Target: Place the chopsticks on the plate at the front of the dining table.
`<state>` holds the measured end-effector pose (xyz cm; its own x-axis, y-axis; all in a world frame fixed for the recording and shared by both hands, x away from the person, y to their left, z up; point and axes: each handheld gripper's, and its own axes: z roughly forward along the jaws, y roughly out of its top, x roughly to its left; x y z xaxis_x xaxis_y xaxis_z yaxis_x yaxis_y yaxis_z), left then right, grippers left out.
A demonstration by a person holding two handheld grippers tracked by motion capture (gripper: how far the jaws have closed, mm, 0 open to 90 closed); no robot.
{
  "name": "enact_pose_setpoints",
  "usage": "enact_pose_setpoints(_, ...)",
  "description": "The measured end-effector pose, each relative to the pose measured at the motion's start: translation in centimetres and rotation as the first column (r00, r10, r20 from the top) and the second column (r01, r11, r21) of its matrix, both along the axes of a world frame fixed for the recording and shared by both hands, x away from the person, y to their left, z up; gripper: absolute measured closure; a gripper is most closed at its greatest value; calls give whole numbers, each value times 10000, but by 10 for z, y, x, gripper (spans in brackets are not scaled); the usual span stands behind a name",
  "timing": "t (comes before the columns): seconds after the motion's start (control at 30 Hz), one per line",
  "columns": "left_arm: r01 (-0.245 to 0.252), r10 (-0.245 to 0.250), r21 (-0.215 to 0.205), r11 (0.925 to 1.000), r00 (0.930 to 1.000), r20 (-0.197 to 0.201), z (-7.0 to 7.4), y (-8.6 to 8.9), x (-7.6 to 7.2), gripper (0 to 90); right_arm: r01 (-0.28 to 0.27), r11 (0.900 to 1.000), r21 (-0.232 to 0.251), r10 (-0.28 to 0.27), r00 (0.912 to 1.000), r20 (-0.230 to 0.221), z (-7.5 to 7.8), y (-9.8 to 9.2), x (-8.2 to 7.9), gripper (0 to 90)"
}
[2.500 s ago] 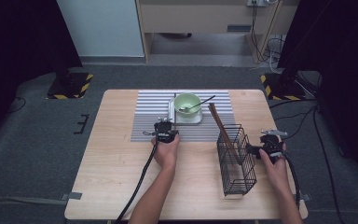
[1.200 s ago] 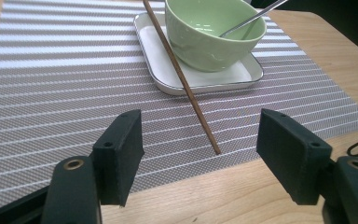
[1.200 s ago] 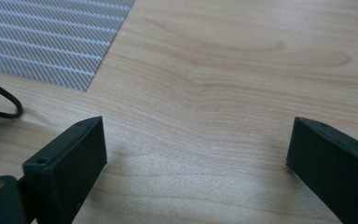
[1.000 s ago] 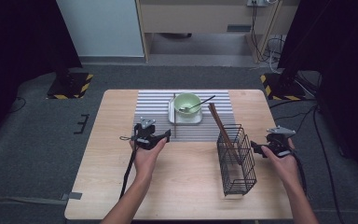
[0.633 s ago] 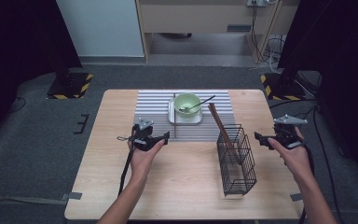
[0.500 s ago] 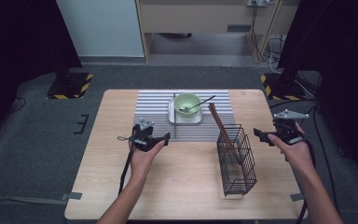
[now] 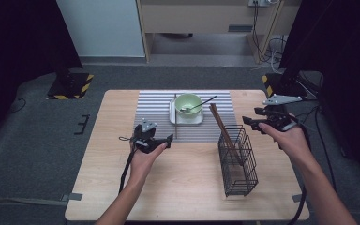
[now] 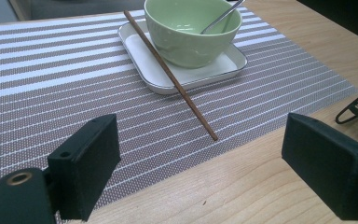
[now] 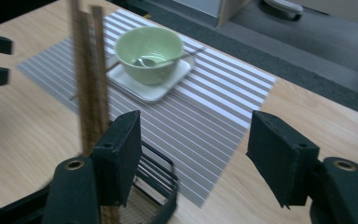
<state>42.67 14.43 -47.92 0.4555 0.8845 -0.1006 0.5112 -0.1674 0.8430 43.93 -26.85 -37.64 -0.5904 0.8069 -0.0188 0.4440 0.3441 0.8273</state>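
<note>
at the near right of the tabletop [image 7: 98, 187] we see the black wire basket [image 7: 237, 159] standing upright, brown chopsticks [image 7: 221, 125] leaning out of its top. to its right, the right gripper [image 7: 257, 123] hovers above the right edge, jaws apart, just been closing with nothing between them. left of centre, the left gripper [image 7: 168, 140] sits by the striped mat's [image 7: 154, 105] near edge, jaws just been opening, empty. farther back, a single chopstick [image 8: 170, 74] lies across the white tray [image 8: 142, 56] beside the green bowl [image 8: 191, 28] with its spoon [image 8: 221, 16].
</note>
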Motion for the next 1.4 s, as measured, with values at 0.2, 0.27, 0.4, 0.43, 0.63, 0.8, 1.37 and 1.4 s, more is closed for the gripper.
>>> enact_pose_setpoints(0.2, 57, -57, -61, 10000, 10000, 41, -1, -1, 0, 96, -644, 9978, 153, 642, 9979, 96, 13, 23, 1, 427)
enact_pose_setpoints(0.27, 116, -116, -58, 9999, 9999, 65, -1, -1, -1, 93, -921, 9955, 205, 919, 9957, 99, 16, 30, 2, 457)
enact_pose_setpoints(0.4, 245, -245, 69, 9997, 9997, 57, -3, 0, -2, 93, -1295, 9914, 201, 1295, 9916, 22, 20, 41, 1, 508)
enact_pose_setpoints(0.43, 243, -243, 99, 9997, 9997, 72, -3, 0, -2, 93, -1376, 9903, 198, 1376, 9905, 0, 21, 44, 1, 514)
enact_pose_setpoints(0.63, 331, -331, 85, 9994, 9994, 30, -4, 0, -4, 93, -1547, 9874, 317, 1552, 9878, -132, 22, 55, 3, 527)
enact_pose_setpoints(0.8, 419, -418, 145, 9990, 9991, -39, -6, 0, -5, 93, -1652, 9855, 398, 1660, 9860, -169, 21, 62, 4, 541)
enact_pose_setpoints(1.37, 530, -528, 192, 9984, 9985, -106, -13, -1, -6, 94, -1926, 9796, 565, 1947, 9803, -338, 10, 75, 13, 652)
enact_pose_setpoints(1.4, 539, -537, 191, 9984, 9985, -120, -13, -1, -6, 94, -1907, 9800, 562, 1928, 9806, -352, 10, 76, 13, 657)
